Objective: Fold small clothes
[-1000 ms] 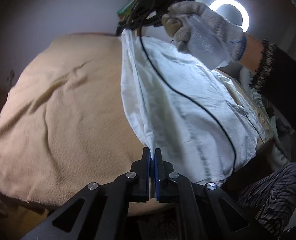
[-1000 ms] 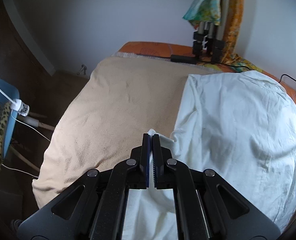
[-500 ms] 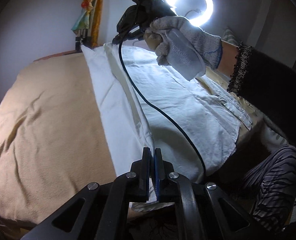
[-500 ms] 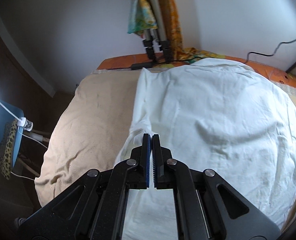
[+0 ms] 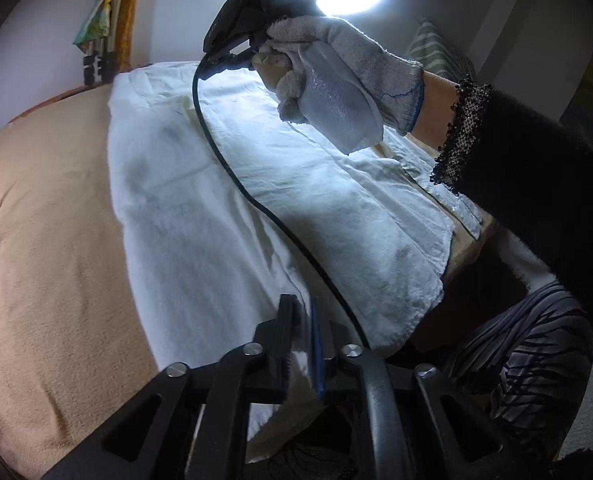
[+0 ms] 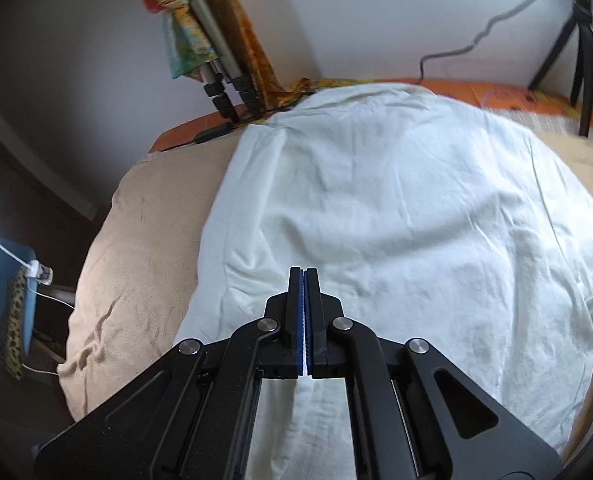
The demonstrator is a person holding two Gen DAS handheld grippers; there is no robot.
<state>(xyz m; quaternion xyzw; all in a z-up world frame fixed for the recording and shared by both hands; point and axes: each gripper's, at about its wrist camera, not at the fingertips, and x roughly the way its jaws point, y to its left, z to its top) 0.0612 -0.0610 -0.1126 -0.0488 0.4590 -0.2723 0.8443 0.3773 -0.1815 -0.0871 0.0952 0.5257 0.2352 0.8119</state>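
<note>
My left gripper [image 5: 301,312] opening, white shirt [image 5: 256,208] edge between jaws, seemingly loose; right gripper [image 6: 304,280] clenched on shirt fold over beige blanket [image 6: 136,248]

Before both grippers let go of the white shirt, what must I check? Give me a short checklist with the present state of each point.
1. Folded side of the shirt lies on its body, edge fairly straight: ok.
2. Left gripper releasing: its jaws are opening, cloth is between them, the pads no longer pinch it: ok.
3. Right gripper released: not ok, it is shut on the shirt.
4. Black cable clear of the fold: not ok, it hangs across the shirt.
5. Shirt all on the beige blanket: cannot tell, the near hem is hidden behind the grippers.
</note>
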